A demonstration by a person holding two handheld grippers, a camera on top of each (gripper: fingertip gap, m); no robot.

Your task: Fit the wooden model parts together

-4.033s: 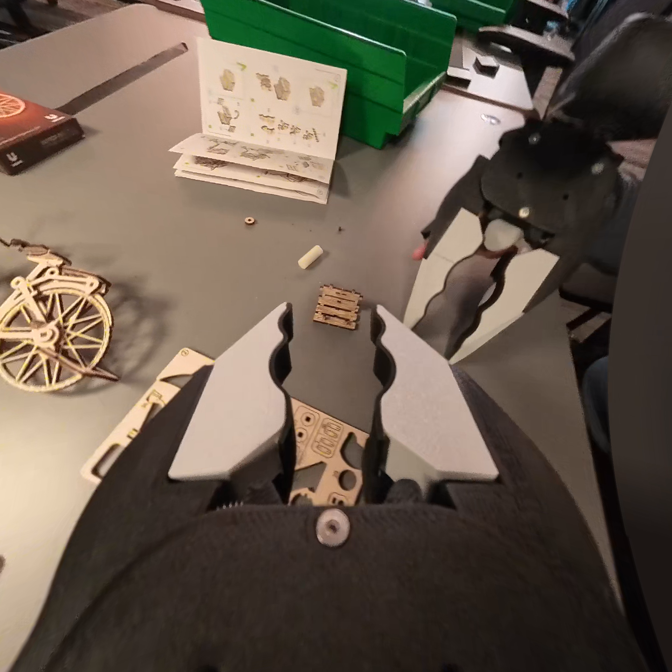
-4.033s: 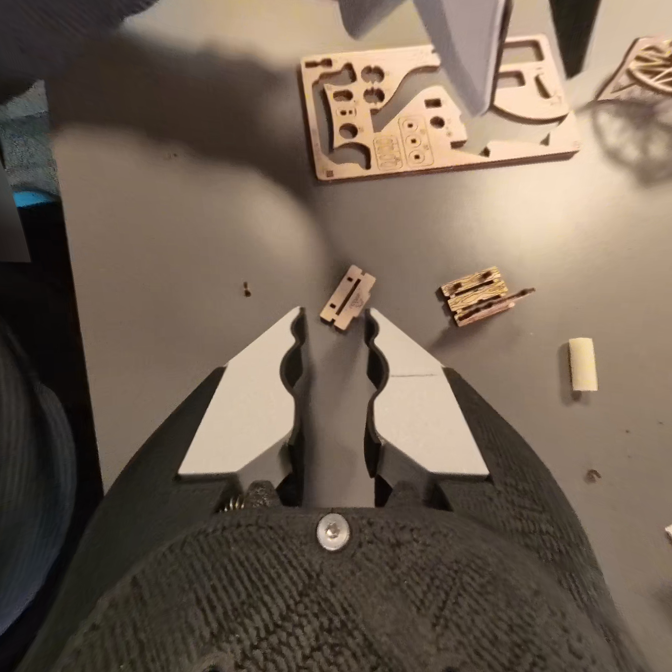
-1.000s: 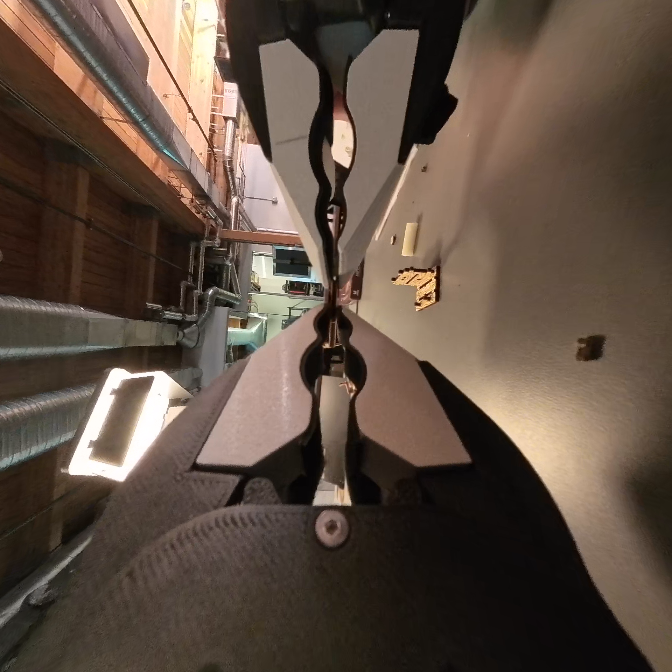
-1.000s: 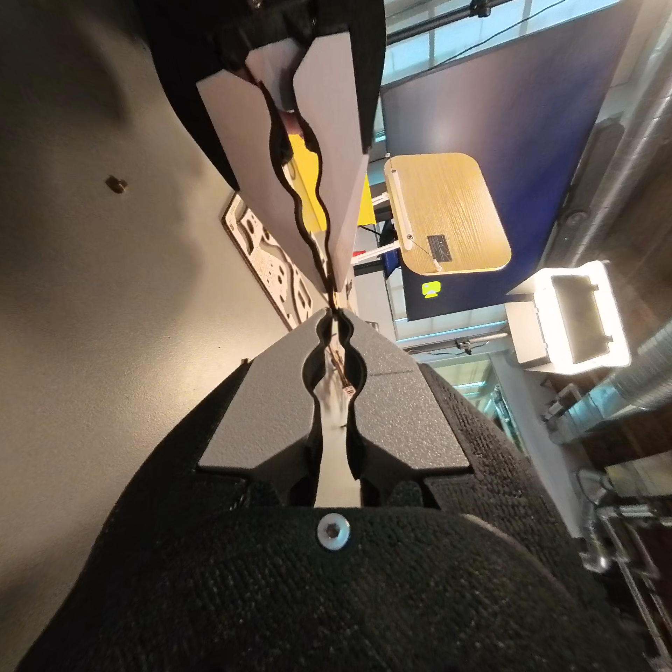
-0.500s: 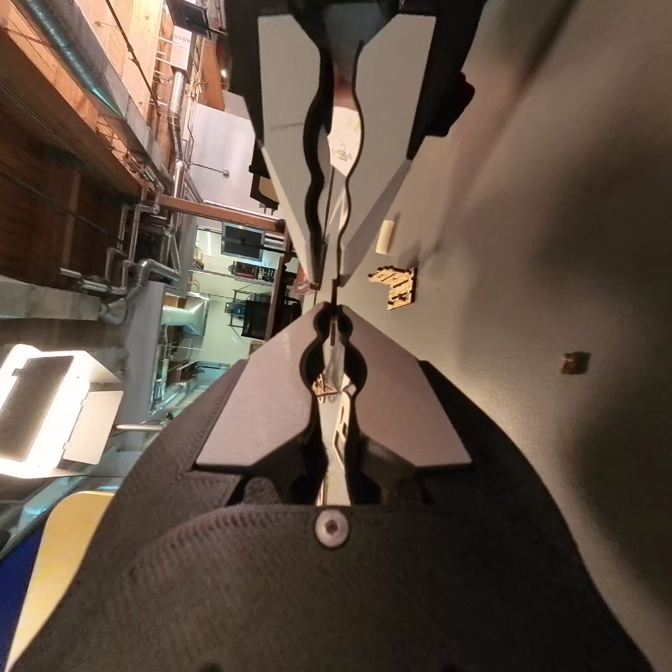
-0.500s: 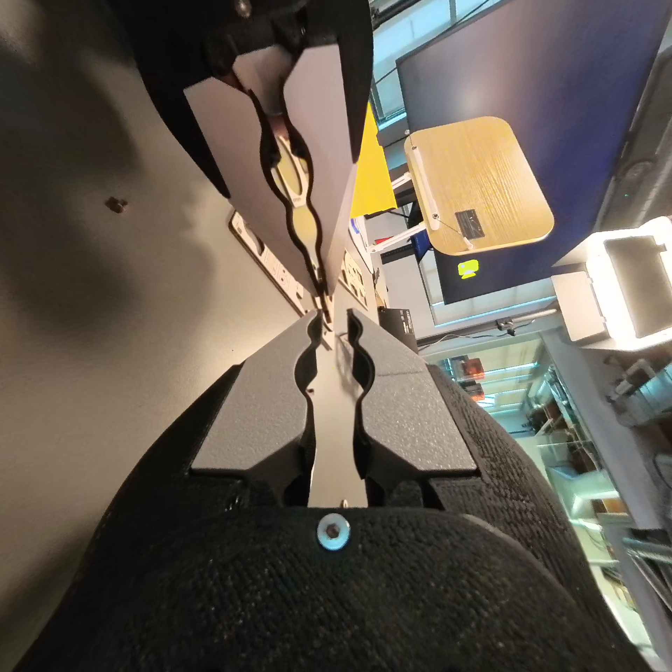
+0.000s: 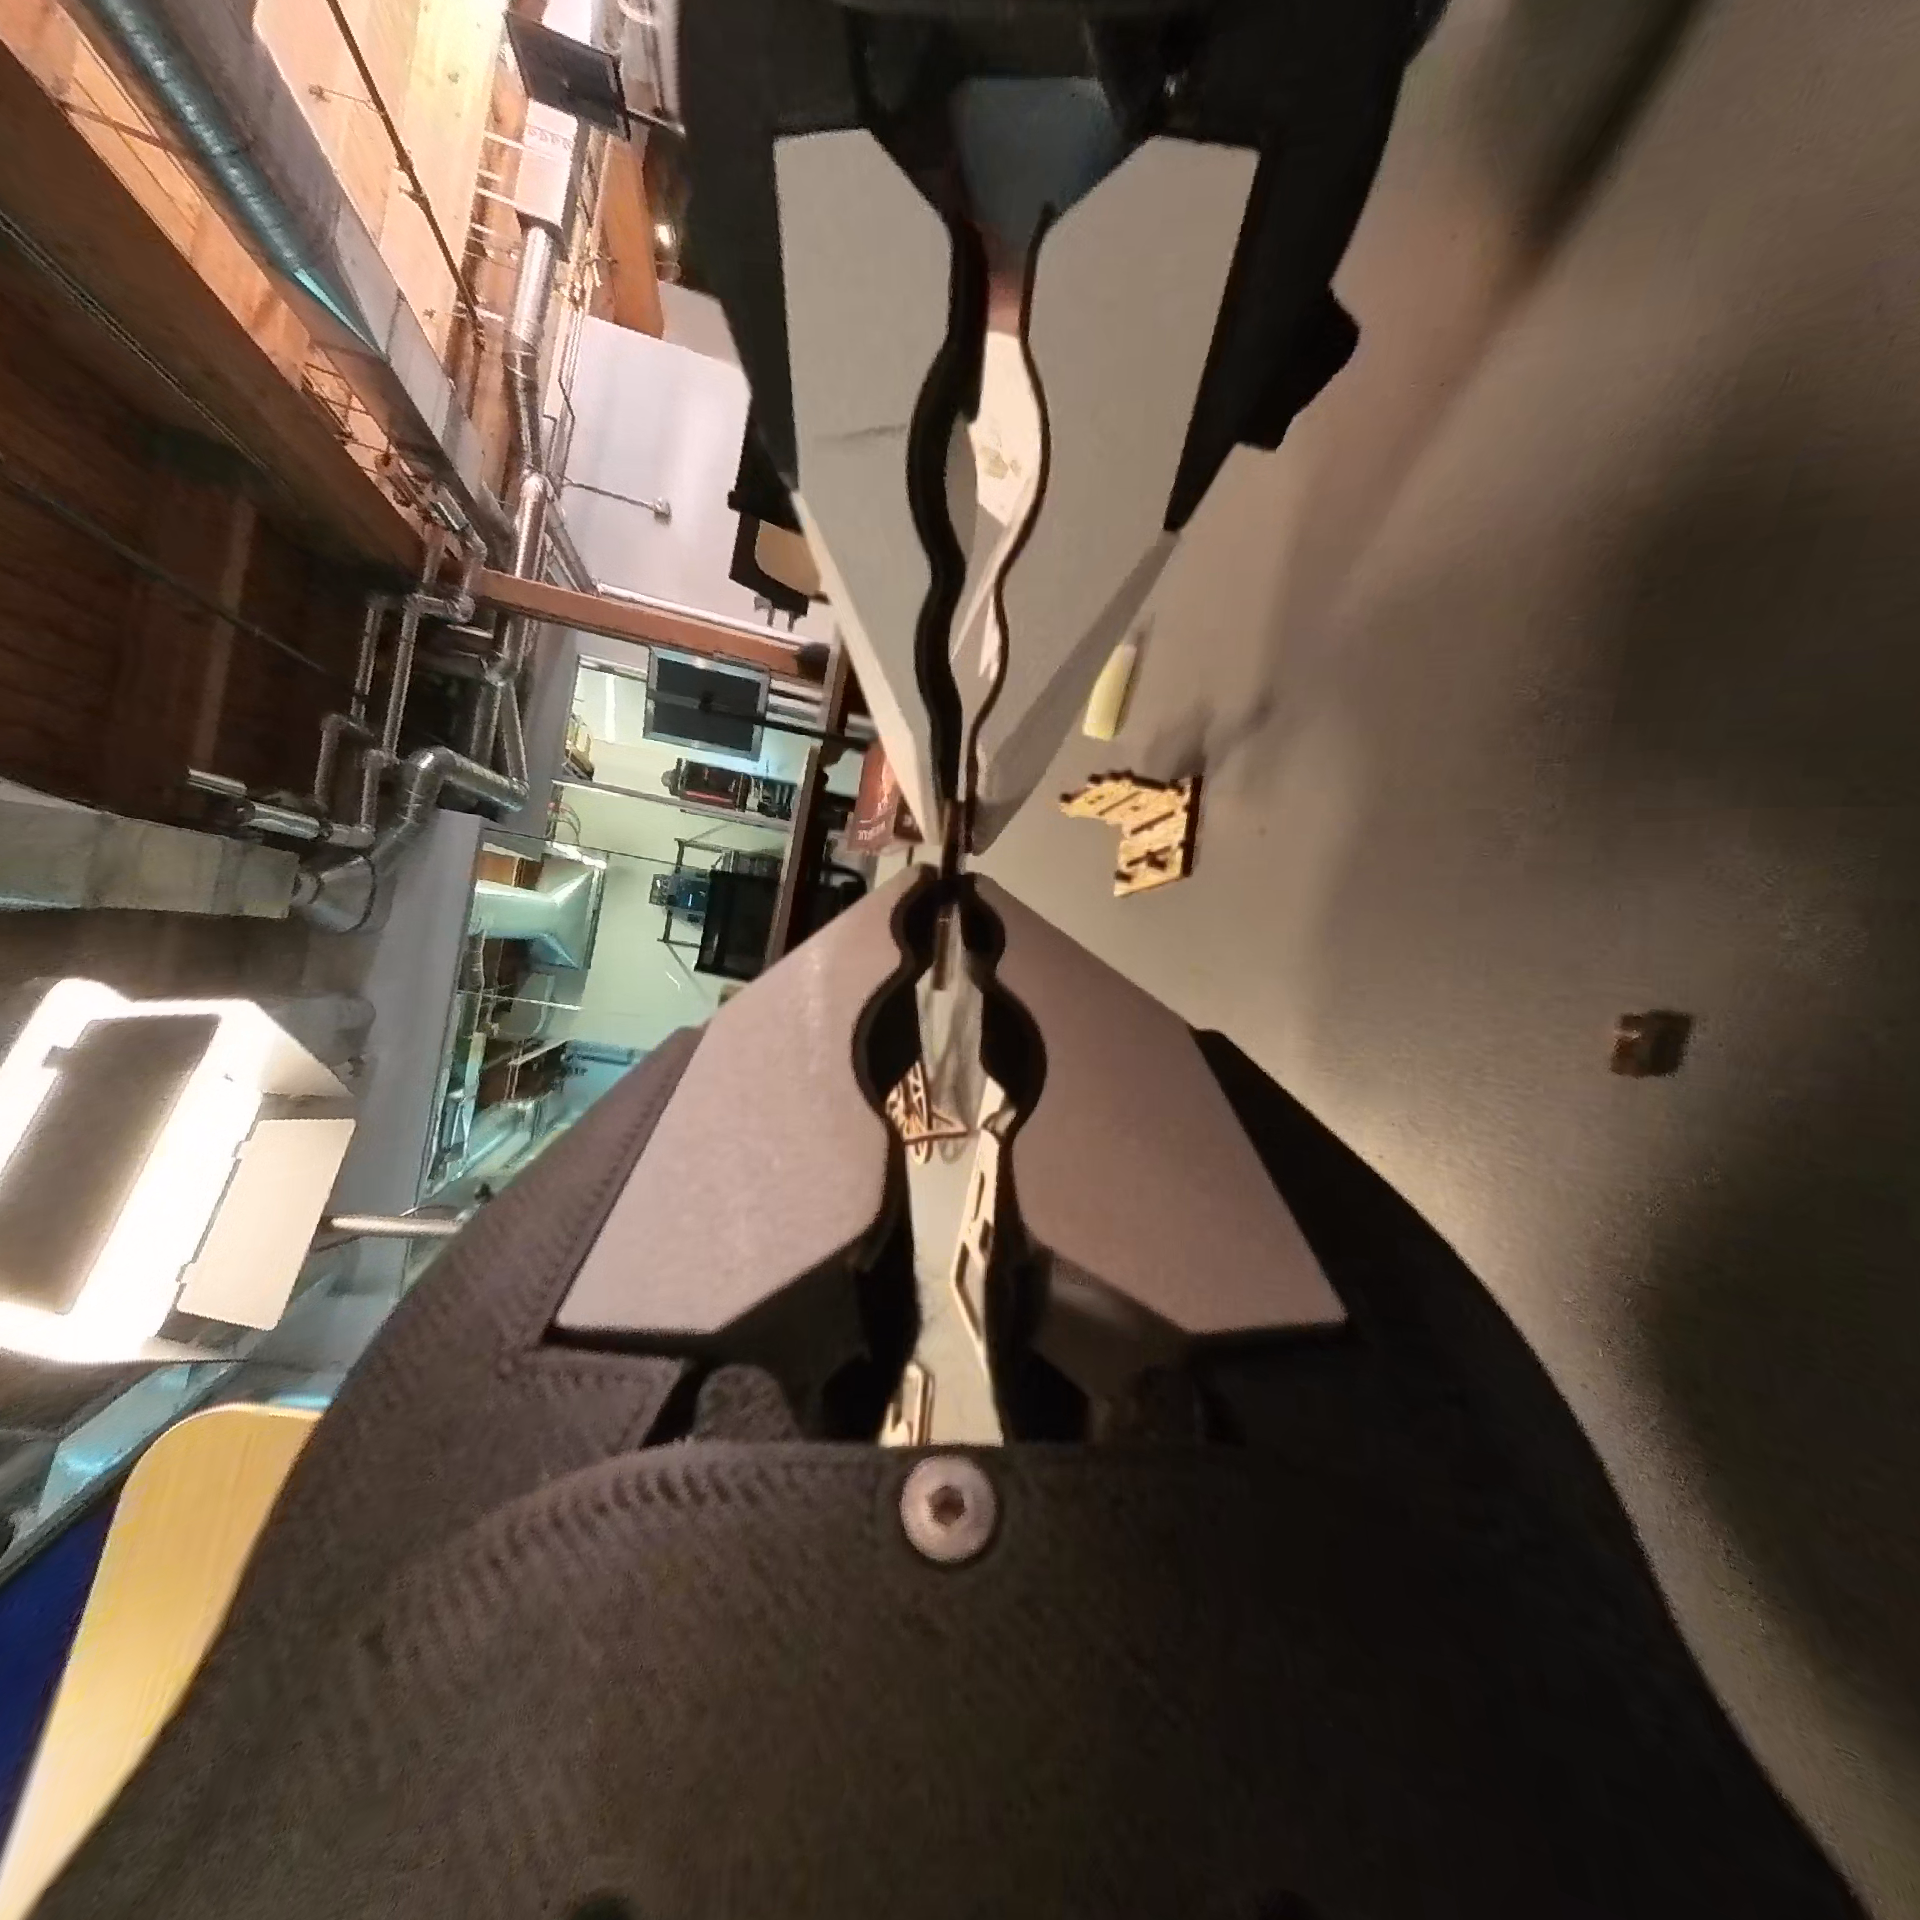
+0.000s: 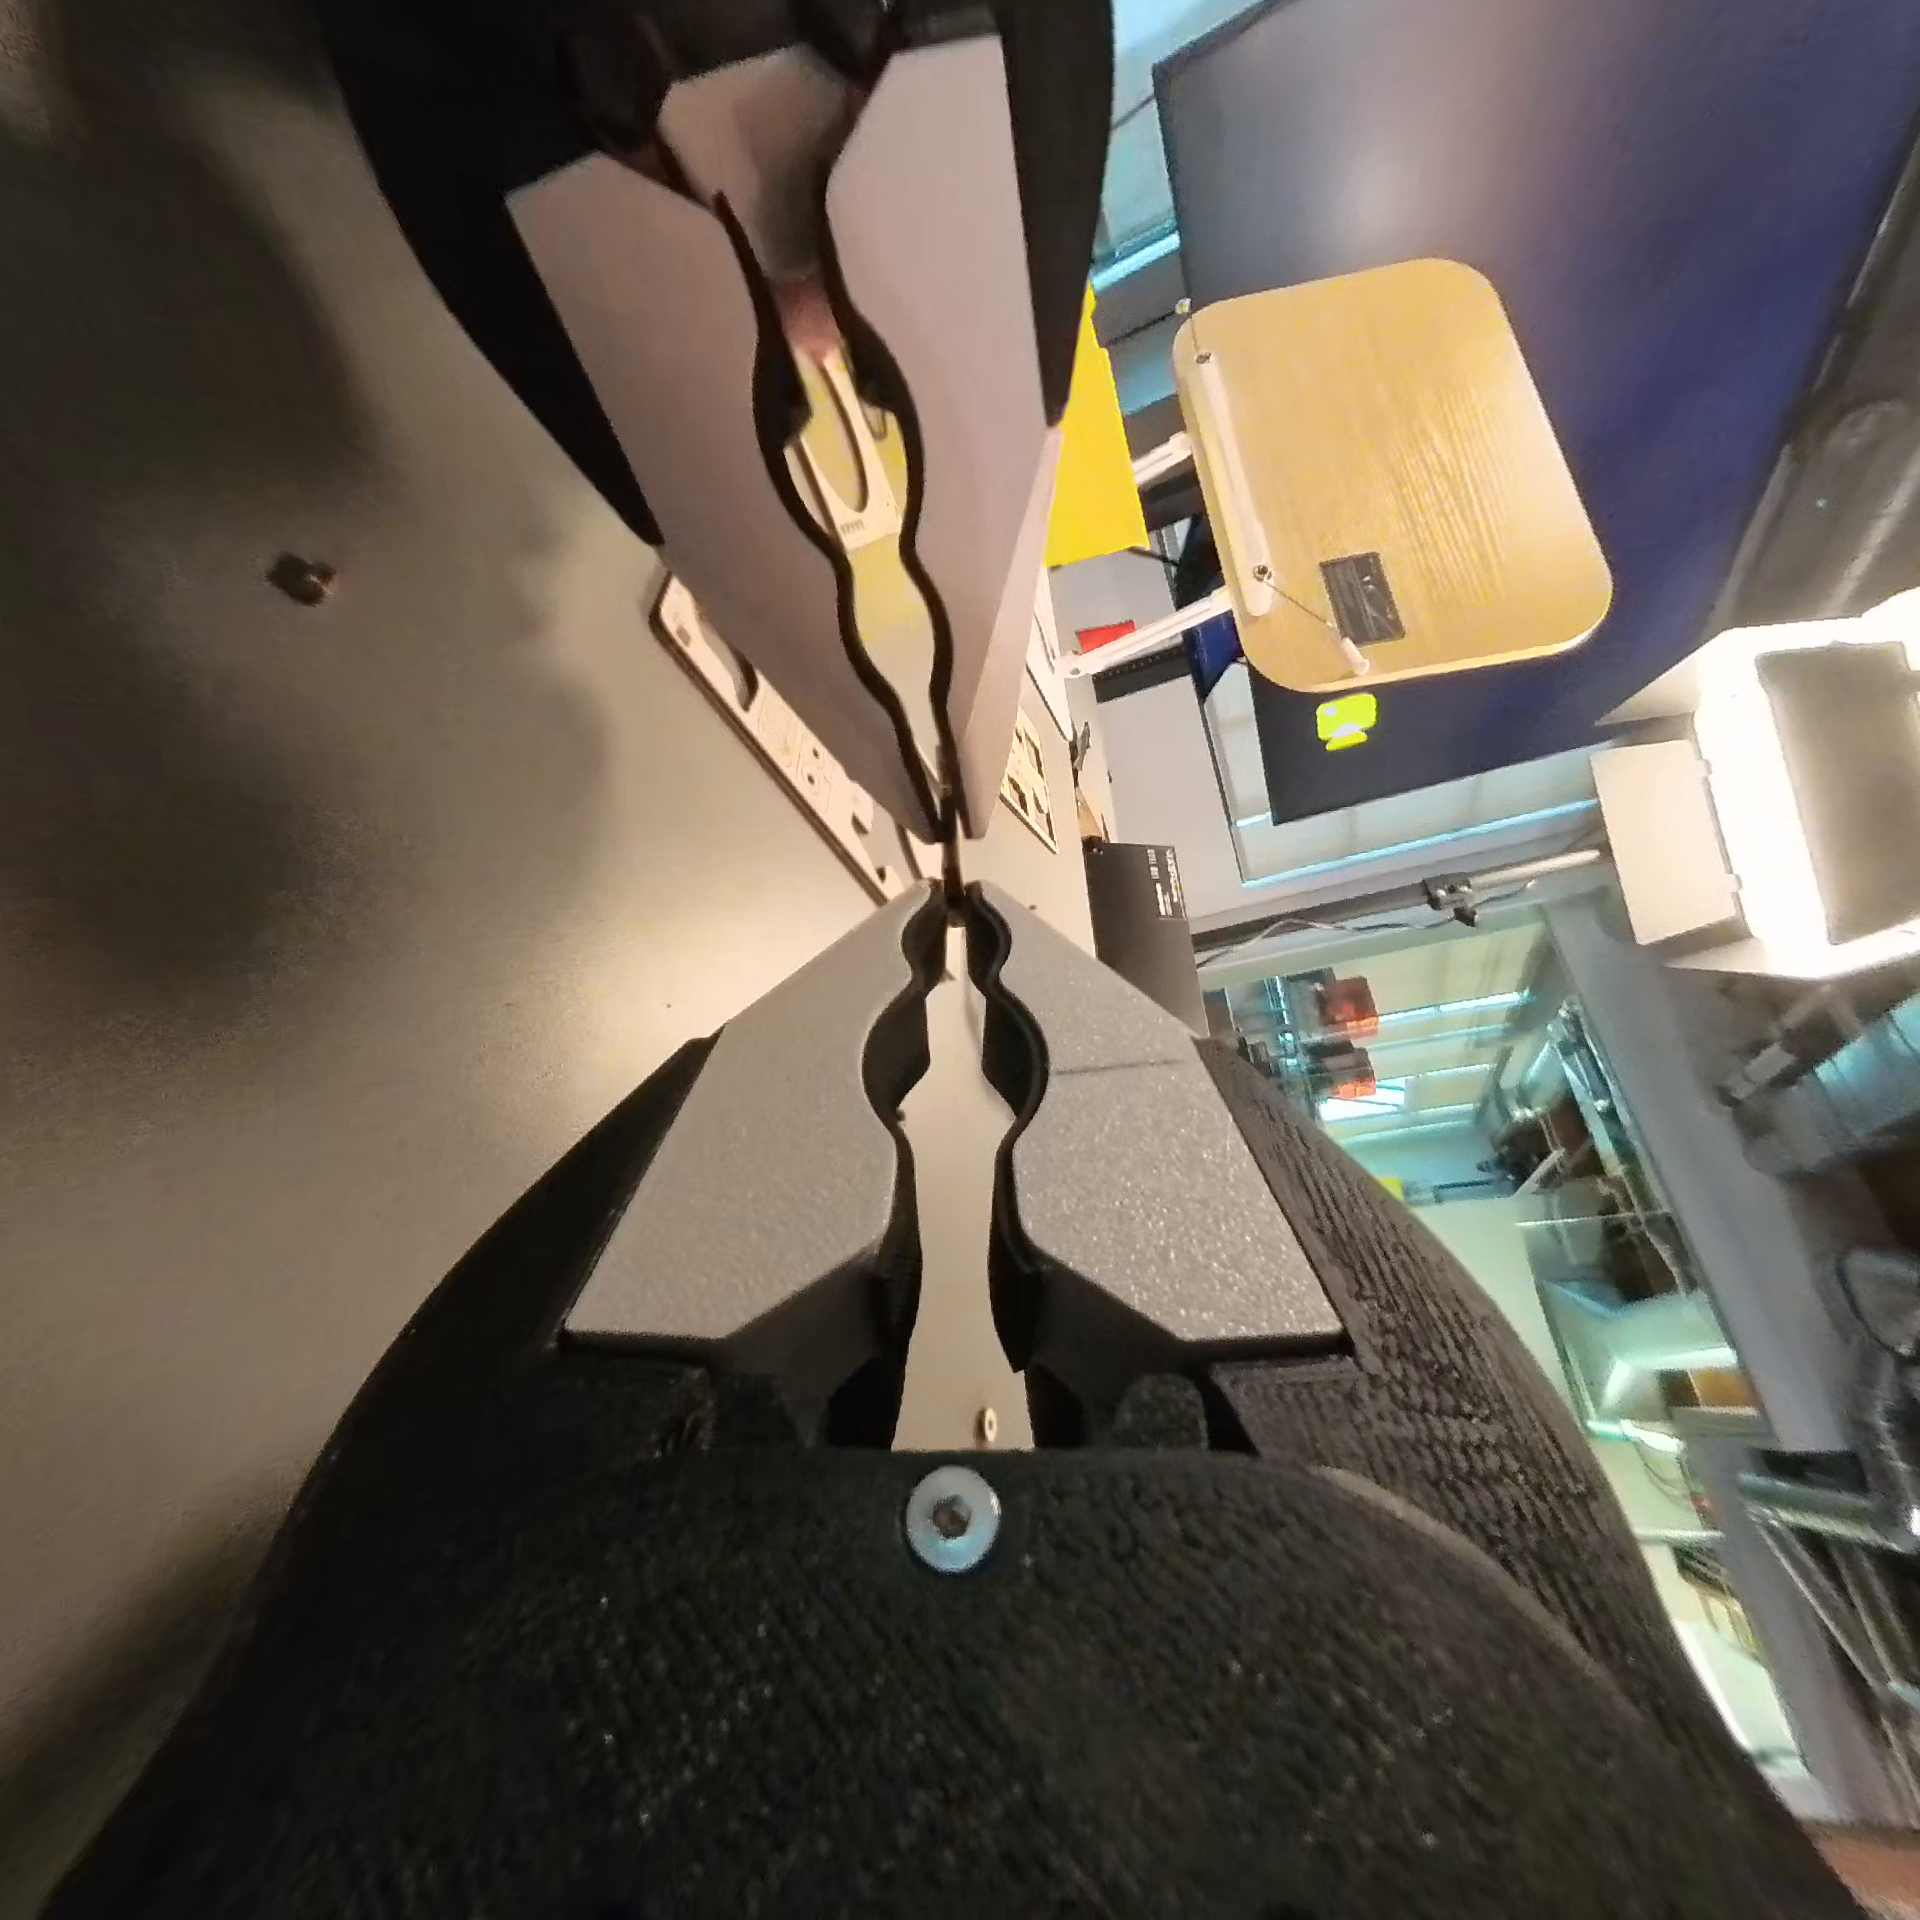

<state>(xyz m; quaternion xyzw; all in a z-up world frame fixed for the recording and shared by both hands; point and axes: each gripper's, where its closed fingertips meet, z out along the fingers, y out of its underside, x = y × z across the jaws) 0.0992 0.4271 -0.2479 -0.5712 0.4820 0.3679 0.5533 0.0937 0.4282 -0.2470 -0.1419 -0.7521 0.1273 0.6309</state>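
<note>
Both grippers are turned on their sides and meet tip to tip above the grey table [image 7: 1558, 623]. My left gripper [image 7: 945, 894] is shut on a small flat wooden part [image 7: 943, 940], seen edge-on as a thin dark strip. My right gripper [image 8: 951, 899] has its tips closed onto the same part [image 8: 949, 868] from the opposite side. The right gripper also shows in the left wrist view [image 7: 958, 805], and the left gripper in the right wrist view [image 8: 948, 821]. A small wooden crate piece [image 7: 1143, 831] lies on the table beside the tips.
A white peg [image 7: 1107, 694] lies past the crate piece. A small brown scrap [image 7: 1647, 1042] sits alone on the table. The punched wooden sheet [image 8: 769, 727] lies under the left gripper, and a black box [image 8: 1143, 935] stands farther off. Only a small space, under 4 cm, lies between the two pairs of fingers.
Four seconds ago both grippers were open over the table. Half a second ago the right jaws stood apart; now they have closed on the part again. The left gripper stays shut.
</note>
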